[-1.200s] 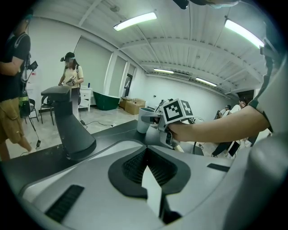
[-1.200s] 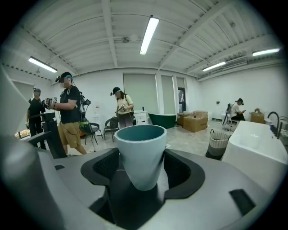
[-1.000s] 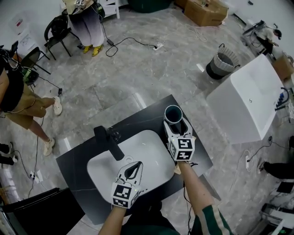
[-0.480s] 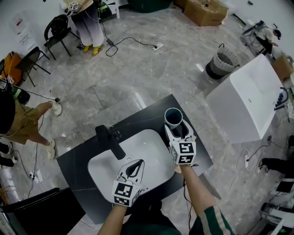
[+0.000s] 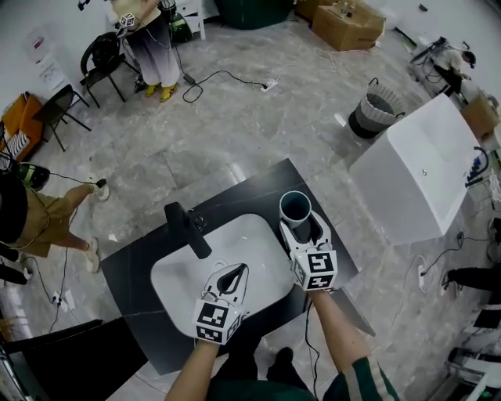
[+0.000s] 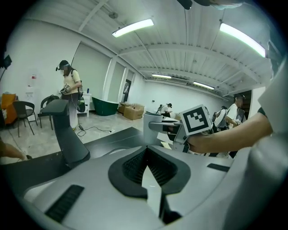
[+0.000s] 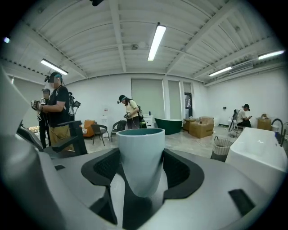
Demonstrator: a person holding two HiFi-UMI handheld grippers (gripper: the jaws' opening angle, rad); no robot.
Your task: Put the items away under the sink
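At lower ctr of the head view, the R gripper [image 5: 300,222] was clamped on a blue-grey cup [image 5: 295,207], jaws pressed vs. its two sides. In the right gripper view the cup stood upright btwn the pads, rim level, darker teal inside. The cup was over the black countertop [image 5: 133,270], just right of the white sink basin [image 5: 176,286] in frame and near the counter's far edge. Whether its base touched the counter couldn't be told.

The L gripper [image 5: 233,274] hung over the basin's near part, lower ctr-left, jaws closed together w/ nothing btwn them. In the left gripper view only a thin sliver of white basin showed past the pads. The two grippers were apart, the L one lower in frame. A black faucet [image 5: 186,229] stood at the basin's upper-left edge, spout angled over the bowl.

At upper right a big white unit [image 5: 415,172] stood on the marble floor. A wicker bin [image 5: 374,110] was just above-left of it, and a cardboard box [image 5: 348,19] was at the top edge. At upper left a person [image 5: 147,43] stood by a black chair [image 5: 98,59]. Another person [image 5: 35,219] was at the left edge, w/ cables trailing on the floor nearby.
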